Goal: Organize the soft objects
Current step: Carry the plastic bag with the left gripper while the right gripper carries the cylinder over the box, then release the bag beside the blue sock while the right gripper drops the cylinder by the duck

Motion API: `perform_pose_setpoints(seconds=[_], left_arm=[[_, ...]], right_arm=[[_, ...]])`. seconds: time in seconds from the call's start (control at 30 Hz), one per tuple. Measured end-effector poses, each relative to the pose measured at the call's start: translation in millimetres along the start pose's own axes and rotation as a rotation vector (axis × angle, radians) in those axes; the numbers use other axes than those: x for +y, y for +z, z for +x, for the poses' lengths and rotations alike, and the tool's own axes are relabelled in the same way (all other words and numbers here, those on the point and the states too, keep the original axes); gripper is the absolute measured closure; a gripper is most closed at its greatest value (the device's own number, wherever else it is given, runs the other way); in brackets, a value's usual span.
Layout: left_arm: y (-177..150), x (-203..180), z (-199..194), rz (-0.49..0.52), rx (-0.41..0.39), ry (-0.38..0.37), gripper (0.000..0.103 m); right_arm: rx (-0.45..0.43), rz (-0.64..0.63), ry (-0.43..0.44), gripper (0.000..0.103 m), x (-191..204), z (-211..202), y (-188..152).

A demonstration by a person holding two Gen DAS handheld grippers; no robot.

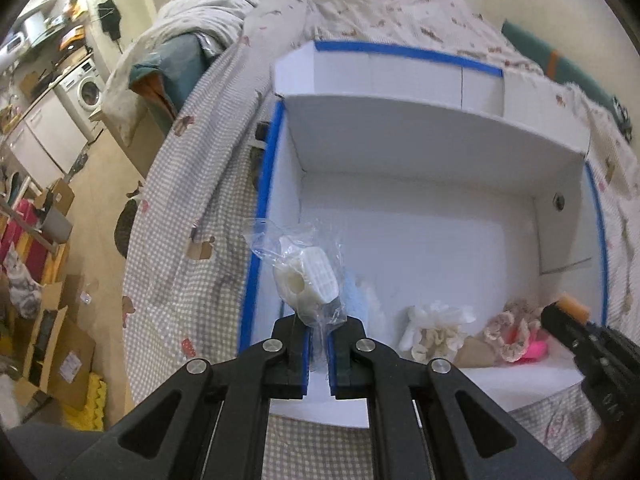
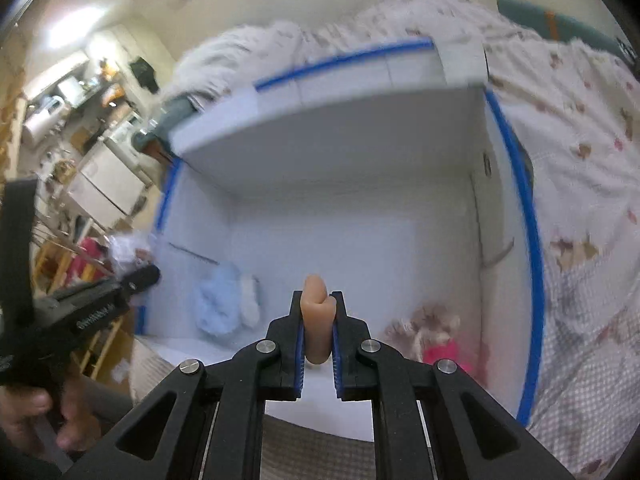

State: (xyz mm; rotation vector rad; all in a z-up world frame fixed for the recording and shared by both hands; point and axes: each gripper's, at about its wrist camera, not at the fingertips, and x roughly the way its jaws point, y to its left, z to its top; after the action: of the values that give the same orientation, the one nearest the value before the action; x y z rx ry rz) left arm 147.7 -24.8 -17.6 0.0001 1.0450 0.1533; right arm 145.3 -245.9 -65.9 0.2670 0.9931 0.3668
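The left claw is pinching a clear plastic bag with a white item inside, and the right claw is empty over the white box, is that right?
Not quite. The right claw is not empty: the right wrist view shows it shut on a small tan soft piece. The rest stands: the left claw pinches the clear plastic bag over the white box.

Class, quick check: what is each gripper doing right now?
Left gripper: closed on a clear plastic bag holding a white item.
Right gripper: closed on a tan soft piece.
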Motion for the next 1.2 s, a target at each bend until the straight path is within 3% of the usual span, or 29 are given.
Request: perform_pose_setpoints(seconds=[0.3, 0.83, 0.9, 0.93, 0.97, 1.03, 1.17, 1.2], left_arm=[[-0.7, -34.8, 37.0, 0.067, 0.055, 0.044, 0.097], [-2.3, -50.0, 66.4, 0.125, 0.091, 0.083, 0.095], [-1.7, -49.3, 66.9, 0.113, 0.101, 0.047, 0.086], [-1.7, -49.1, 66.8, 0.109, 0.105, 0.028, 0.076], [-1.6, -49.6, 66.0, 0.115, 0.107, 0.032, 0.059], [-0.3, -49.2, 61.4, 0.108, 0.088, 0.046, 0.038], [0.6, -43.1, 43.0, 0.071, 0.002, 0.034, 0.038], [0.8, -42.9, 39.4, 0.073, -0.009, 0.023, 0.038]], right_arm=[[0.088, -0.002, -0.051, 0.091, -4.3, 25.5, -5.1], [0.096, 0.052, -0.033, 0.087, -9.7, 25.7, -0.6], [0.081, 0.093, 0.007, 0.07, -13.9, 22.4, 1.3], [0.067, 0.116, 0.026, 0.047, -16.8, 19.1, 2.6], [0.044, 0.134, 0.041, 0.035, -19.5, 14.7, 3.7], [0.014, 0.159, 0.056, 0.035, -23.5, 7.7, 6.2], [-0.017, 0.191, 0.077, 0.017, -29.9, 0.1, 7.3], [-0.02, 0.195, 0.077, 0.007, -30.7, -0.1, 8.9]])
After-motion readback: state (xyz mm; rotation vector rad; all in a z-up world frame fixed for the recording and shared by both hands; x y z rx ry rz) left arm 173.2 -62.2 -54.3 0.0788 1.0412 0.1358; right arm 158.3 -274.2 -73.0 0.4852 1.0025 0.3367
